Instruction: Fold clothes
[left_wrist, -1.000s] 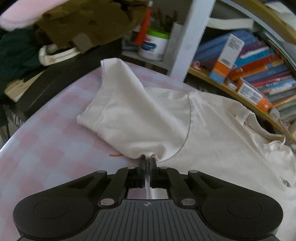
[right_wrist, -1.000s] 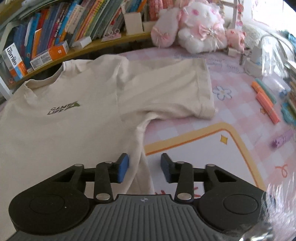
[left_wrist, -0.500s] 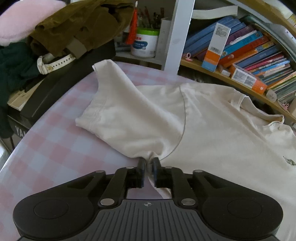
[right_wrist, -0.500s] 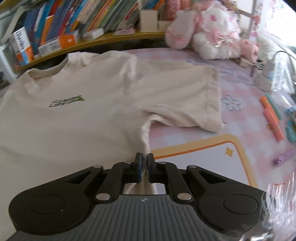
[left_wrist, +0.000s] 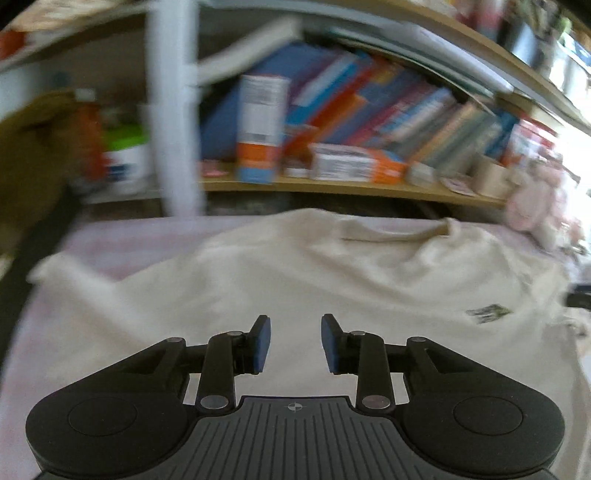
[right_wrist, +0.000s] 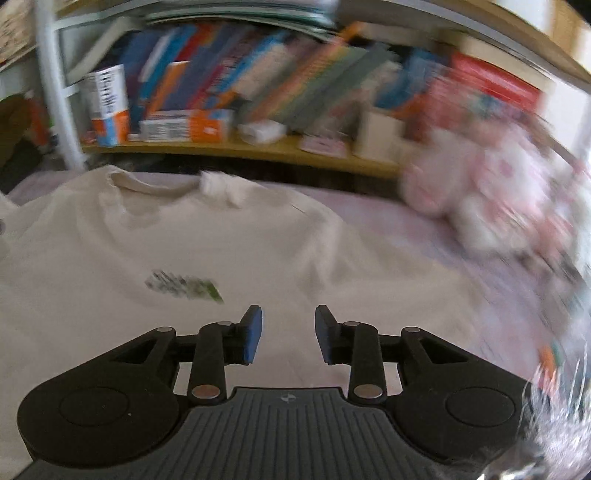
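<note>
A cream T-shirt (left_wrist: 332, 280) with a small green chest logo (left_wrist: 487, 313) lies spread on the pink checked table (left_wrist: 122, 236). In the left wrist view my left gripper (left_wrist: 295, 341) hangs above the shirt's body, its jaws opening with only air between the blue pads. In the right wrist view the same shirt (right_wrist: 258, 243) fills the lower half, its logo (right_wrist: 184, 288) just left of my right gripper (right_wrist: 288, 334). That gripper's jaws are also opening and hold nothing. Both views are smeared by motion.
A wooden shelf (left_wrist: 351, 186) packed with books runs along the far side of the table. Pink plush toys (right_wrist: 491, 199) sit at the right. Dark clothes and a white tub (left_wrist: 125, 162) stand at the far left behind a white post (left_wrist: 173, 110).
Both grippers let go of the shirt's sides and opened. Each moved inward over the shirt's body and rolled, so the shelf now sits level across the top of both views.
</note>
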